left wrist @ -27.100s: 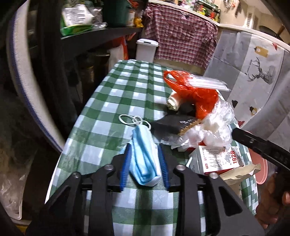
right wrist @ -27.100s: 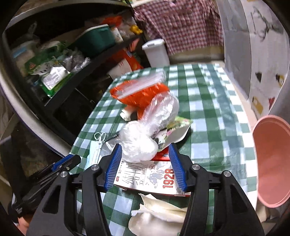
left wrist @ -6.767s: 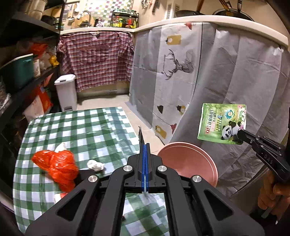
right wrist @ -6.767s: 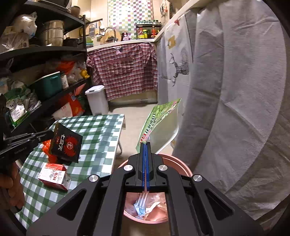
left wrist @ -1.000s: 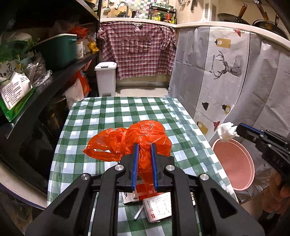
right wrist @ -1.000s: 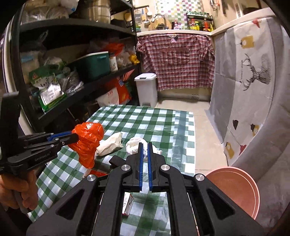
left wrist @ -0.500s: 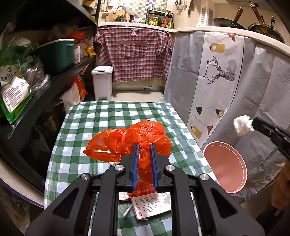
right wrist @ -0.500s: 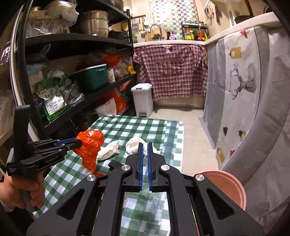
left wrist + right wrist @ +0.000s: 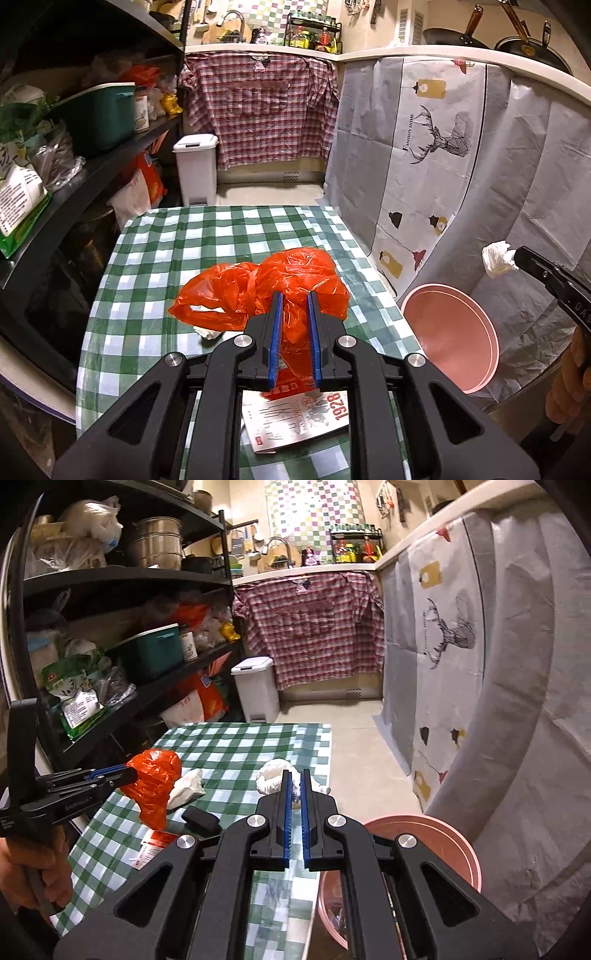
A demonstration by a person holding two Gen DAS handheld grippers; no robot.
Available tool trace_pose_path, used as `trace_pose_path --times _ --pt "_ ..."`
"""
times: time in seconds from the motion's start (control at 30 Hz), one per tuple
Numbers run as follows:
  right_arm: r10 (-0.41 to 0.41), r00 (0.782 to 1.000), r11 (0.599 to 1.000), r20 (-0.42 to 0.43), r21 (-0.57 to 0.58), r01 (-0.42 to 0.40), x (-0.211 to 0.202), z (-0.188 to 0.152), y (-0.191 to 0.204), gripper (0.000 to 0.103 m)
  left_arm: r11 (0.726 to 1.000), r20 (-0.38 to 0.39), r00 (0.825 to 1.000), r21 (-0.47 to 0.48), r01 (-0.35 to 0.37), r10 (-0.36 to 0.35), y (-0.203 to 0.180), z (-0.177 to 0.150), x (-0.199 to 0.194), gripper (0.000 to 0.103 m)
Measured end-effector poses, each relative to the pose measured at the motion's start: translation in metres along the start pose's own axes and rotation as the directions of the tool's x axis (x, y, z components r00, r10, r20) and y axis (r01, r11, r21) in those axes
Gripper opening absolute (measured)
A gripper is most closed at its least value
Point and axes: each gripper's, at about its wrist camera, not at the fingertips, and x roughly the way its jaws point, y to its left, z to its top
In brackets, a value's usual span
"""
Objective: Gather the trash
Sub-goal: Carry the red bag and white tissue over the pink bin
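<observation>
My left gripper (image 9: 294, 299) is shut on an orange plastic bag (image 9: 258, 291) and holds it above the green checked table (image 9: 177, 251); it also shows in the right wrist view (image 9: 155, 779). My right gripper (image 9: 294, 777) is shut on a crumpled white tissue (image 9: 273, 780), which shows in the left wrist view (image 9: 496, 257) held above the pink bin (image 9: 448, 332). The bin (image 9: 421, 834) stands on the floor right of the table.
On the table lie a red and white "1928" carton (image 9: 299, 413), a white paper wad (image 9: 186, 788) and a small black object (image 9: 201, 819). Black shelves (image 9: 110, 579) full of goods stand left. A white pedal bin (image 9: 194, 168) stands beyond the table.
Both grippers have risen a little with their loads. The right gripper with the tissue has shifted further over the pink bin.
</observation>
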Motion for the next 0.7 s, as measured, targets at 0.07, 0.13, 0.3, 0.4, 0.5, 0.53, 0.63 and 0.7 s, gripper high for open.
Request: trace_pose_path --times 0.07,0.13,0.3,0.4,0.5,0.53,0.63,0.7 --pt "-0.012 1.0 1.0 -0.002 0.009 0.012 0.0 -0.001 -0.005 0.005 1.0 0.0 1.0 0.003 0.004 -0.004 -0.004 0.001 0.001 0.013" --pt "-0.015 1.0 1.0 -0.003 0.014 0.016 0.0 -0.002 -0.007 0.005 1.0 0.0 1.0 0.006 0.009 -0.009 -0.009 0.002 0.002 0.013" --pt "-0.028 1.0 0.999 -0.011 0.022 0.028 0.0 -0.003 -0.016 0.005 1.0 -0.003 1.0 0.016 0.018 -0.018 -0.018 0.002 0.006 0.013" --pt "-0.035 0.999 0.999 -0.006 0.025 0.035 -0.002 -0.004 -0.02 0.005 0.999 -0.005 1.0 0.023 0.023 -0.023 -0.025 0.002 0.009 0.013" --pt "-0.041 0.999 0.999 -0.004 0.029 0.041 -0.003 -0.004 -0.024 0.005 0.999 -0.009 0.999 0.027 0.031 -0.031 -0.031 0.003 0.011 0.013" --pt "-0.043 0.999 0.999 -0.004 0.031 0.044 -0.004 -0.005 -0.025 0.005 0.999 -0.009 0.999 0.029 0.034 -0.034 -0.033 0.003 0.012 0.013" --pt "-0.05 0.999 0.998 -0.005 0.036 0.051 -0.005 -0.005 -0.028 0.005 0.998 -0.01 0.999 0.036 0.044 -0.044 -0.04 0.003 0.014 0.013" --pt "-0.055 0.998 0.998 -0.004 0.037 0.055 -0.006 -0.005 -0.029 0.005 0.998 -0.012 0.999 0.041 0.049 -0.048 -0.044 0.003 0.015 0.013"
